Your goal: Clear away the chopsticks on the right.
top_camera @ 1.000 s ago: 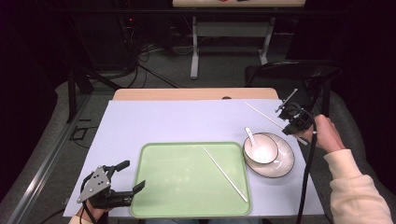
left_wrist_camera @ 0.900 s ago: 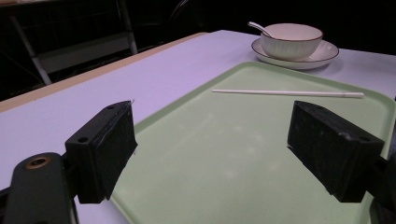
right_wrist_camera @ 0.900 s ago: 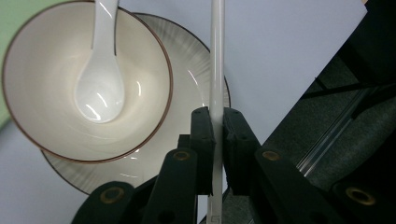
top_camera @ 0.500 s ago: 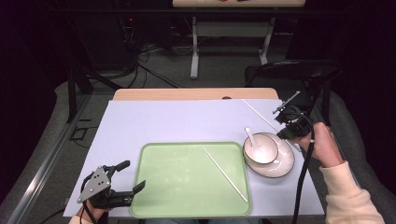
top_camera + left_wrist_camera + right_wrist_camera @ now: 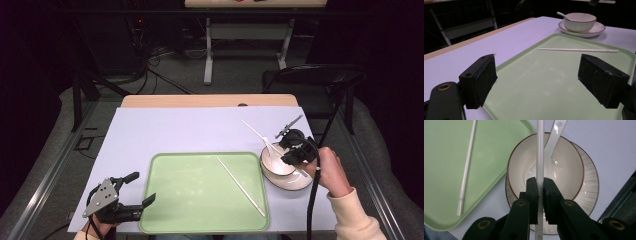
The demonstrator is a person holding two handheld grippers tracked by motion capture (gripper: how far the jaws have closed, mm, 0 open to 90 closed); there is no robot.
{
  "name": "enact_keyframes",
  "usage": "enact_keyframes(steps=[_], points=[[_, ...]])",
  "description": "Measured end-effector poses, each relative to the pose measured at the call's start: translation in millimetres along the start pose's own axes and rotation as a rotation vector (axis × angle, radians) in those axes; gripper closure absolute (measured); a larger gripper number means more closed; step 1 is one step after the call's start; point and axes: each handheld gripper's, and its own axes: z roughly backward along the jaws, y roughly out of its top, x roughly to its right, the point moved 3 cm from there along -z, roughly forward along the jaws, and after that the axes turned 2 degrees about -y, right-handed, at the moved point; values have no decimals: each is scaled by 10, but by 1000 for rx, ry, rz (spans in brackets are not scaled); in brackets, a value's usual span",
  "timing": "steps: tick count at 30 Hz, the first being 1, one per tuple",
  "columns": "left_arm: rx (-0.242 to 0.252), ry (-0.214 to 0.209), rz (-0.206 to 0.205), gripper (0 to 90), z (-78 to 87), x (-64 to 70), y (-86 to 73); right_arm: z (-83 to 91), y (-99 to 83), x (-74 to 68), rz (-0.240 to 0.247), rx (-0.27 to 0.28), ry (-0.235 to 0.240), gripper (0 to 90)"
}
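A dark room lies around the tabletop (image 5: 200, 127), which has a pale lilac cover and a bare wooden strip along its far edge. Beyond it, grey floor (image 5: 235, 77) carries tangled cables (image 5: 150, 55) and a white-legged table (image 5: 245, 35). A black chair (image 5: 320, 82) stands off the far right corner

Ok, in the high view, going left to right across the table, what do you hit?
Left gripper → green tray → chopstick on the tray → bowl on its saucer → right gripper, shut on a second chopstick.
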Motion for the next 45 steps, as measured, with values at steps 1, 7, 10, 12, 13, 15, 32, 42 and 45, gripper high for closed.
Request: enact_keyframes(steps=[1, 7, 10, 12, 13, 15, 32, 42, 45], points=[[2, -4, -2, 152, -6, 2, 2, -20, -2, -27, 0, -2, 7, 836], [1, -4, -8, 152, -21, -4, 5, -113, -12, -131, 7, -7, 30, 836], [-1, -7, -7, 152, -30, -4, 3, -124, -16, -178, 8, -8, 38, 836], [1, -8, -6, 152, -30, -1, 4, -139, -21, -224, 8, -10, 43, 836], [2, -7, -7, 152, -27, -2, 4, -148, -24, -245, 6, -11, 44, 836], [3, -7, -6, 152, -25, -2, 3, -166, -33, -293, 18, -19, 49, 836], [2, -8, -6, 152, -30, 0, 5, -404, -89, -601, 33, -79, 80, 837], [0, -4, -5, 152, -34, 1, 5, -652, -115, -751, 12, -120, 108, 836], [-3, -9, -6, 152, -35, 2, 5, -724, -106, -786, 5, -146, 99, 836]])
